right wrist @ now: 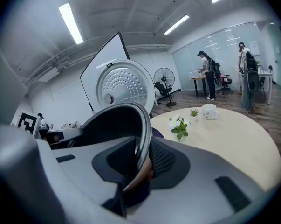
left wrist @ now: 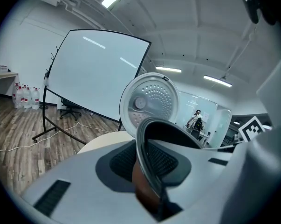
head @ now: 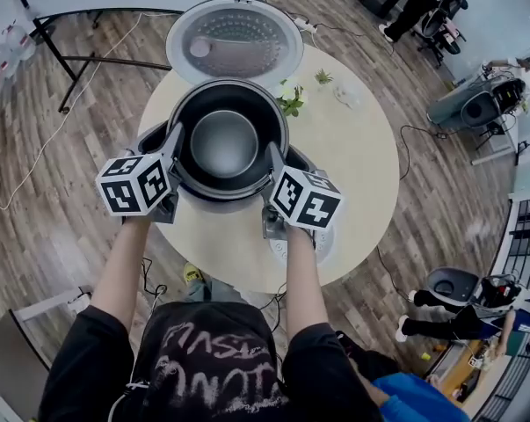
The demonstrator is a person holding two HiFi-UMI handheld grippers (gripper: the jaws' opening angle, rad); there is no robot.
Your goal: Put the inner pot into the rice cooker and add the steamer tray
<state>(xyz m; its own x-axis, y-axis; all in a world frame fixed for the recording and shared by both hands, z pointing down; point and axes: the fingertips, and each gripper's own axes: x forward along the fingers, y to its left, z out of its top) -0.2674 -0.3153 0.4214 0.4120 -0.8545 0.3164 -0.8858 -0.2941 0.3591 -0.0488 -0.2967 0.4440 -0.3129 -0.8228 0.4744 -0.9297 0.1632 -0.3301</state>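
Note:
The dark inner pot [head: 225, 143], grey inside, hangs level between my two grippers over the open rice cooker [head: 304, 161]. My left gripper [head: 172, 152] is shut on the pot's left rim [left wrist: 145, 139], and my right gripper [head: 273, 165] is shut on its right rim [right wrist: 142, 120]. In each gripper view the thin rim runs upright between the ribbed pads. The cooker's round lid [head: 235, 40] stands open behind the pot, its perforated inner plate [left wrist: 149, 104] facing me. A whitish round thing [head: 324, 238], mostly hidden under my right hand, lies on the table.
The cooker stands on a round cream table [head: 361, 148]. A small flowering plant [head: 291, 97] and a white cup [right wrist: 209, 111] sit behind and right of the cooker. A whiteboard stand [left wrist: 98, 73], cables and office chairs are on the wood floor around.

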